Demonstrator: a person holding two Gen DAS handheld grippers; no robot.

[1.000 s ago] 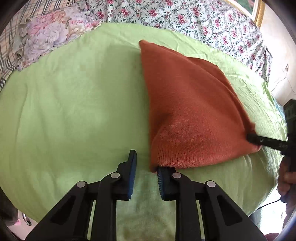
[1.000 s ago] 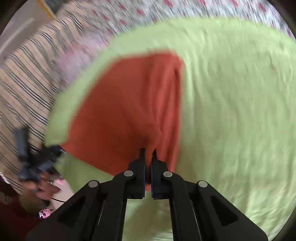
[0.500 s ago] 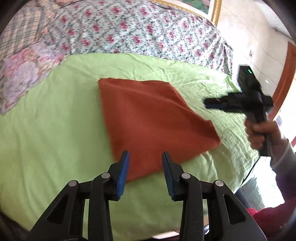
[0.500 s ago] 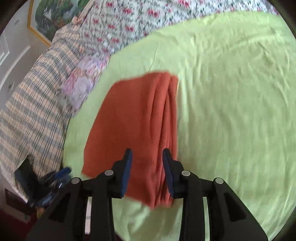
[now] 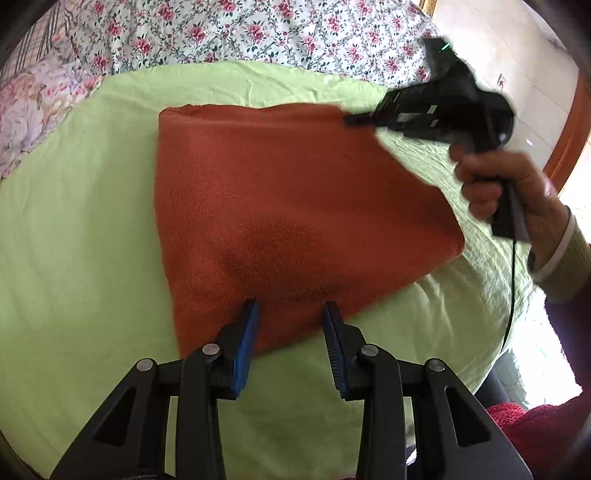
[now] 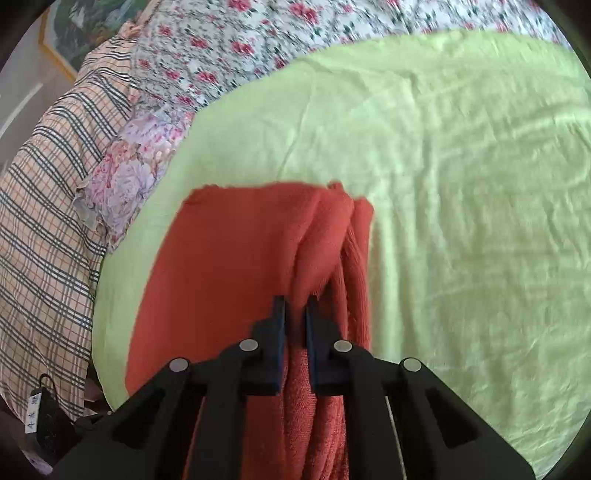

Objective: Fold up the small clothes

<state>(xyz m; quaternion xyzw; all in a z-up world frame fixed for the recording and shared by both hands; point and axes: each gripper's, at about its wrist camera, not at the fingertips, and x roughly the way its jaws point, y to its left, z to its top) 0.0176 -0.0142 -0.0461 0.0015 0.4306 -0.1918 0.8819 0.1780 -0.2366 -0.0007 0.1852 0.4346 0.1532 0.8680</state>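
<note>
1. Covering most of both views, a light green sheet [image 5: 92, 221] lies over the bed, with a floral bedcover [image 5: 258, 33] behind it and a checked blanket [image 6: 48, 206] at the far left in the right wrist view.
2. On the green sheet lies the rust-orange garment [image 5: 288, 206], folded flat into a rough rectangle; its right edge shows several stacked layers [image 6: 354, 258].
3. The left gripper [image 5: 291, 328] hovers at the near edge of the garment, its blue-padded jaws spread apart with nothing between them.
4. The right gripper [image 6: 295, 317] is nearly closed and pinches a raised fold of the garment's layered edge. In the left wrist view a hand [image 5: 506, 184] holds it at the garment's far corner.
</note>
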